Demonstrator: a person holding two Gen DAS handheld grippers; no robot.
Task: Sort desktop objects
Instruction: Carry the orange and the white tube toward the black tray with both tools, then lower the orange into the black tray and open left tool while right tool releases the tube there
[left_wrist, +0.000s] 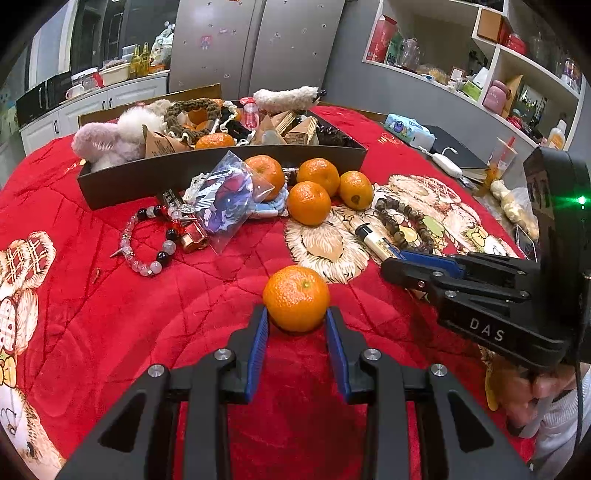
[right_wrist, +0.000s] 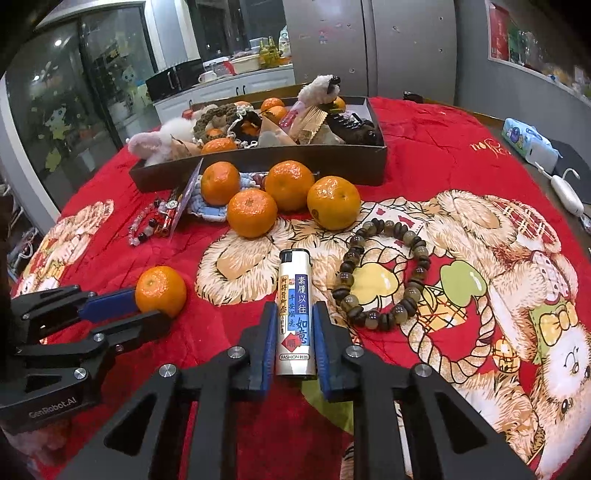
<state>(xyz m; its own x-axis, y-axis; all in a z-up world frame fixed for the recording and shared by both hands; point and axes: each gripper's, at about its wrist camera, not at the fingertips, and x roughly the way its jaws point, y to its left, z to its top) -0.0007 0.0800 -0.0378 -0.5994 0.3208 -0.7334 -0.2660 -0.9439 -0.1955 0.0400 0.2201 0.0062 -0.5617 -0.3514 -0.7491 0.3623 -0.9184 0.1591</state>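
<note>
Resting on the red quilted bear-print cloth (left_wrist: 110, 295), the round orange mandarin (left_wrist: 296, 298) sits clamped between the left gripper's (left_wrist: 296, 317) blue pads. The right gripper (right_wrist: 295, 325) is clenched on the silver cylindrical lighter (right_wrist: 295, 314), beside the dark beaded bracelet (right_wrist: 384, 273).

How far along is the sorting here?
Partly done: the dark tray already holds tangerines and plush items. In hand: left gripper on a tangerine, right gripper around the lighter. Left: four tangerines, both bracelets.
</note>
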